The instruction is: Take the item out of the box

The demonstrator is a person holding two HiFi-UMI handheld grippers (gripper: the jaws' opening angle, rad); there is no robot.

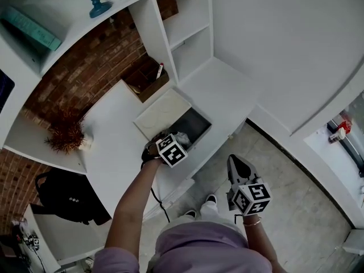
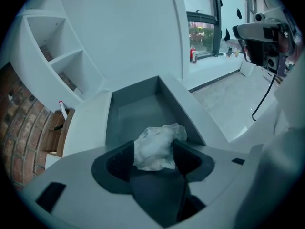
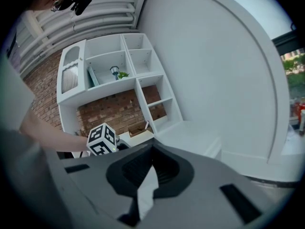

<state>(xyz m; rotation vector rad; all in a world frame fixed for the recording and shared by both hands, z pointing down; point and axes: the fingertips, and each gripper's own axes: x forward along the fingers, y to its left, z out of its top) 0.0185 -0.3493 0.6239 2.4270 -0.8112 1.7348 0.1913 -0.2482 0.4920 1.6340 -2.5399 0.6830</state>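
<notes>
Left hand-held gripper point(image 2: 155, 150): I am seeing its jaws pressing in on a crumpled white paper-like wad point(image 2: 158, 144) from both sides.
Wad's place: it is sitting between the jaws at the near end of the open dark grey box point(image 2: 133, 109); I cannot tell whether it is touching the box floor.
Box: it is lying by the front edge of the white worktop point(image 1: 114, 131), its cream lid point(image 1: 162, 114) lying open alongside.
Right hand-held gripper point(image 3: 152, 149): I am holding it off the worktop's front edge, over the floor, jaws drawn together and gripping nothing.
</notes>
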